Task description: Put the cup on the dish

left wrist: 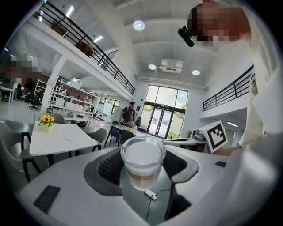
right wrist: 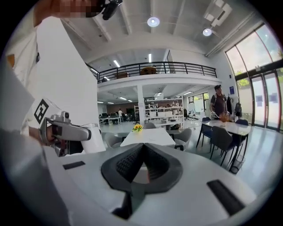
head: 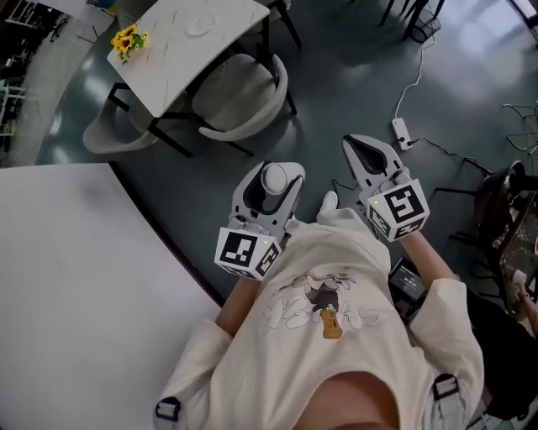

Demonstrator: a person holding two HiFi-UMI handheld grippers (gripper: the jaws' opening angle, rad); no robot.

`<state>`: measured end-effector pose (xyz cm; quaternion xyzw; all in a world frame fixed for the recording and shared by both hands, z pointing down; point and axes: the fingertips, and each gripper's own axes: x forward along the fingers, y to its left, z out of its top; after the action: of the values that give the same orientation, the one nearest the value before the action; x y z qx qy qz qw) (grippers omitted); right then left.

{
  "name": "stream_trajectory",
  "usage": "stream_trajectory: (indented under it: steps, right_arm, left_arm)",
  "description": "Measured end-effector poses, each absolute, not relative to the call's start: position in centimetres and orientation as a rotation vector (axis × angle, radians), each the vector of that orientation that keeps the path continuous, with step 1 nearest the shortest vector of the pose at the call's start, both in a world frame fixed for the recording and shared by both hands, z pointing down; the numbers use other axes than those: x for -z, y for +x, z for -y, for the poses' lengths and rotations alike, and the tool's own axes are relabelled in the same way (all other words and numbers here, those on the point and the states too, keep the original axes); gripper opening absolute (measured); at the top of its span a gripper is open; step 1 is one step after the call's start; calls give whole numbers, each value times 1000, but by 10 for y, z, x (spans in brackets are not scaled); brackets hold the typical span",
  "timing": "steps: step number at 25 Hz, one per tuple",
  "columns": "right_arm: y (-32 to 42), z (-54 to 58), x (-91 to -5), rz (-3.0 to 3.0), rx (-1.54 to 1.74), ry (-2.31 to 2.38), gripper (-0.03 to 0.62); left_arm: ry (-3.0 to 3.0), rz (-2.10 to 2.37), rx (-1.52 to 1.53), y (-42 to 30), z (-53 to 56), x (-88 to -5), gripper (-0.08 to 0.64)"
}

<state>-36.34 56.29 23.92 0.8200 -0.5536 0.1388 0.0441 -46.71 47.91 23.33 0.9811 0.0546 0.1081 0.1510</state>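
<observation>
A clear plastic cup [head: 274, 178] with a pale band near its base sits between the jaws of my left gripper [head: 271, 186], which is shut on it in front of the person's torso, above the floor. In the left gripper view the cup [left wrist: 142, 161] fills the middle, its rim facing the camera. My right gripper [head: 370, 155] is to the right of it, shut with nothing between its jaws, which meet in the right gripper view [right wrist: 142, 149]. A small white dish [head: 200, 25] lies on the far marble table [head: 181, 59]; it also shows in the left gripper view [left wrist: 70, 137].
Yellow flowers [head: 128, 39] stand at that table's left end, with grey chairs [head: 244, 101] around it. A large white table [head: 76, 285] fills the lower left. A power strip and cable [head: 401, 132] lie on the floor ahead right. Dark gear [head: 504, 218] is at the right.
</observation>
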Motion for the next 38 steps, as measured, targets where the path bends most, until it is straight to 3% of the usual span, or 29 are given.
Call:
stream_trajectory:
  steps: [18,38]
  right_arm:
    - [-305,-660,-281,1646,-516,2522,5]
    - [-157,-601,-302,1453,-700,2635,5]
  left_arm:
    - [2777,-158,-365,-393,-553,-250,273]
    - [2787,-258,-324,-233,-476,-243,273]
